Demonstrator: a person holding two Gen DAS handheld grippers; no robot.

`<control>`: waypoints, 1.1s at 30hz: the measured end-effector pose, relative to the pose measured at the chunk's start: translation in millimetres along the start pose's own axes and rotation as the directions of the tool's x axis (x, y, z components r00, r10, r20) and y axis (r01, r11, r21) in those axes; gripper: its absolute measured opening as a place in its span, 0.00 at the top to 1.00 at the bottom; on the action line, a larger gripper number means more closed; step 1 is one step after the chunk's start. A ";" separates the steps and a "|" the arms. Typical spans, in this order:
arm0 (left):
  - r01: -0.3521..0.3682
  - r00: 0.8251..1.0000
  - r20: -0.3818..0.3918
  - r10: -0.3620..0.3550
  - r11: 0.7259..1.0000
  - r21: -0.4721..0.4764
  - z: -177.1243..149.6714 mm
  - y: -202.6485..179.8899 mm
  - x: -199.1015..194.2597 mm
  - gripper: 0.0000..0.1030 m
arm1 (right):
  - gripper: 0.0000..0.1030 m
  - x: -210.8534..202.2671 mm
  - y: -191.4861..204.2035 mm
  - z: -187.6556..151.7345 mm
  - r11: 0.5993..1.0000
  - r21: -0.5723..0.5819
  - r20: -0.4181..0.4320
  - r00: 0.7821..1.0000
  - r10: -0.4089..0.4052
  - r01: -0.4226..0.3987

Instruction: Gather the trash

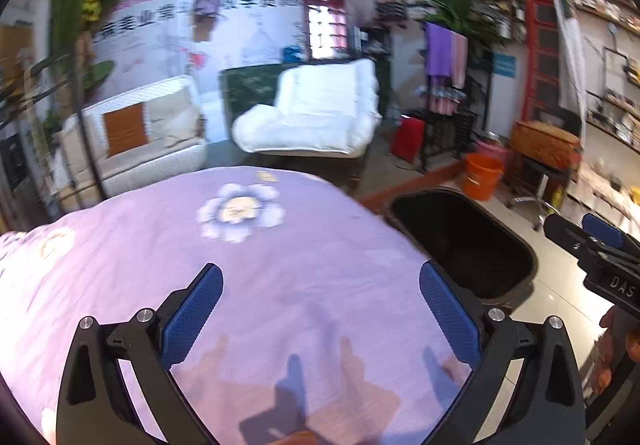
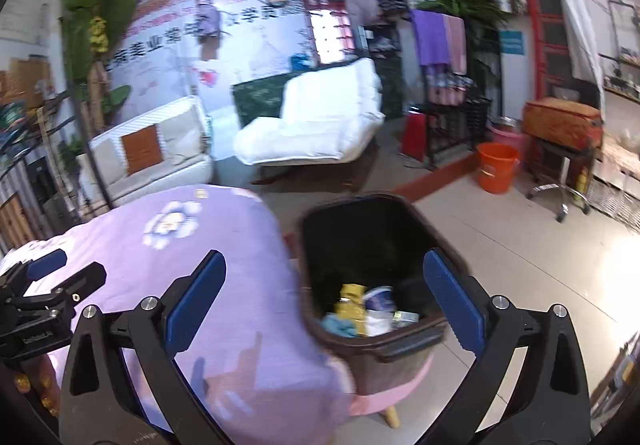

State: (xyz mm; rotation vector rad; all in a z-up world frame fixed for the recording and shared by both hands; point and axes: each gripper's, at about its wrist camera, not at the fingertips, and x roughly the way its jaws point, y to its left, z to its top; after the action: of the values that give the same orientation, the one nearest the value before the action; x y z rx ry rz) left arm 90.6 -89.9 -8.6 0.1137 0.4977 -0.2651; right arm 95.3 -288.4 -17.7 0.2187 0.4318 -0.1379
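Beside the purple-clothed desk (image 2: 224, 285), at its 3 o'clock edge, stands the dark trash bin (image 2: 376, 341) holding wrappers (image 2: 368, 311). Left gripper (image 1: 320, 309) and right gripper (image 2: 326, 301) both have fingers spread, pinching nothing.

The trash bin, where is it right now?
The bin stands on a pink stool just right of the purple table. In the right wrist view it is centre frame, with trash in it and the orange bucket beyond.

Lilac tablecloth (image 1: 280, 277) with pale flower prints; dark brown bin (image 2: 380, 349), centre frame; orange bucket (image 2: 496, 167), right; white armchair (image 2: 320, 117), upper centre.
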 end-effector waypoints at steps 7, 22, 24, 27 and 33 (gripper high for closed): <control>-0.122 0.991 0.040 0.125 0.989 -0.082 -10.8 35.3 -33.2 0.05 | 0.05 -27.5 41.1 -7.6 0.994 -0.058 0.049 0.995 0.092 -0.089; -0.181 0.976 0.090 0.196 0.971 -0.156 -25.5 69.7 -69.0 0.05 | 0.05 -61.9 86.8 -24.2 0.973 -0.178 0.079 0.983 0.164 -0.148; -0.183 0.976 0.093 0.199 0.970 -0.158 -26.1 71.3 -70.0 0.05 | 0.05 -62.8 87.1 -24.1 0.973 -0.180 0.081 0.984 0.161 -0.145; -0.184 0.975 0.094 0.201 0.969 -0.165 -28.1 73.0 -70.0 0.05 | 0.05 -62.6 87.1 -24.1 0.973 -0.181 0.080 0.984 0.160 -0.143; -0.186 0.974 0.094 0.204 0.968 -0.168 -30.1 73.6 -70.8 0.05 | 0.05 -62.5 87.0 -24.9 0.973 -0.181 0.081 0.984 0.158 -0.141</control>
State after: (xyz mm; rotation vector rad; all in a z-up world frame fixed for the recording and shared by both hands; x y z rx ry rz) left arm 37.4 1.7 2.6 -0.0075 0.3919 -0.0376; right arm 44.7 -193.0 2.7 0.0715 0.3289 0.0378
